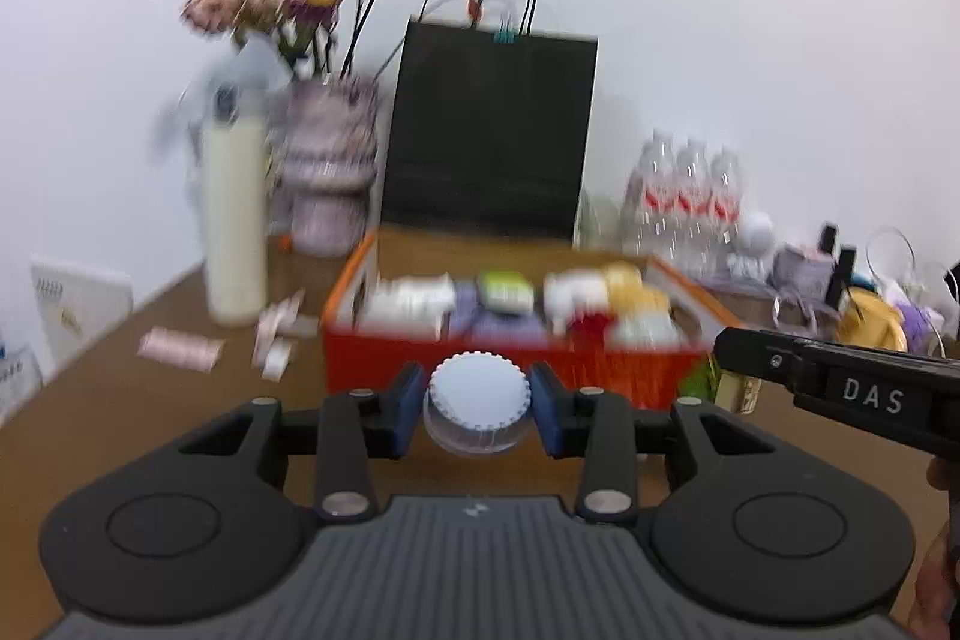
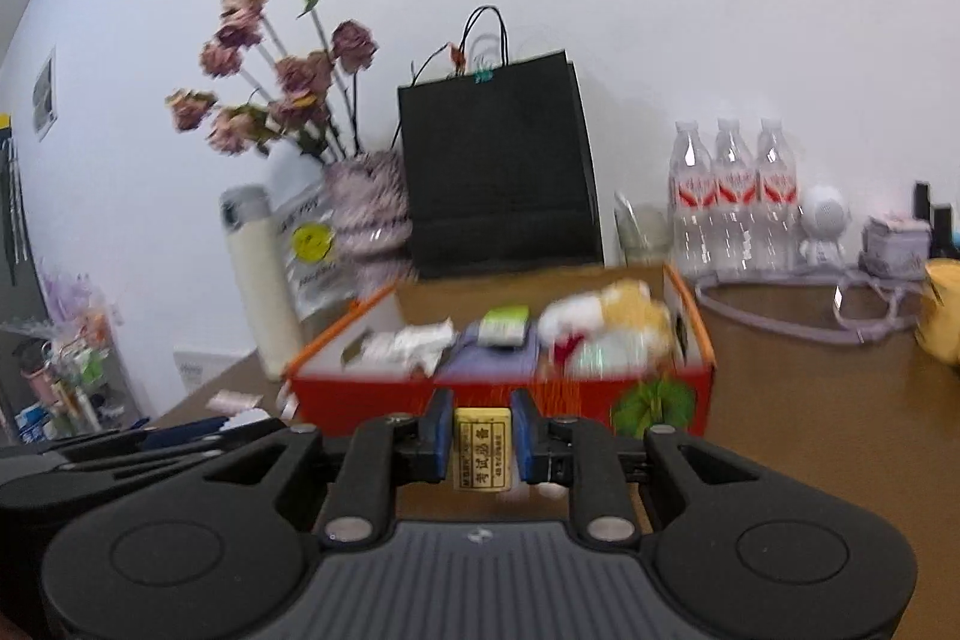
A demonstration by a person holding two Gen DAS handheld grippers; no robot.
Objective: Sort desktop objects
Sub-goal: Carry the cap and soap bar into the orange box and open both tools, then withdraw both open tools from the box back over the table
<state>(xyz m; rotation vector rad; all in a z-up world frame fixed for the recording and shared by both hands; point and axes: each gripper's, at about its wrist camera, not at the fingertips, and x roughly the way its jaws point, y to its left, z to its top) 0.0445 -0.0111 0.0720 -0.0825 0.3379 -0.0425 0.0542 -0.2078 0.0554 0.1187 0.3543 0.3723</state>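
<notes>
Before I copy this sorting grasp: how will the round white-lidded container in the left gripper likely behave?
The round container looks like light plastic, probably stiff. Its curved wall meets the flat pads narrowly, so it may twist or slip. Set on its side, it could roll.

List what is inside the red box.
The red box holds white packets, a green-labelled pack on something purple, and a yellow-and-white plush. Anything beneath them is covered, and blur hides details.

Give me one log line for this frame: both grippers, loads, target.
left gripper: shut on jar | right gripper: shut on eraser | both short of red box | nothing released
</notes>
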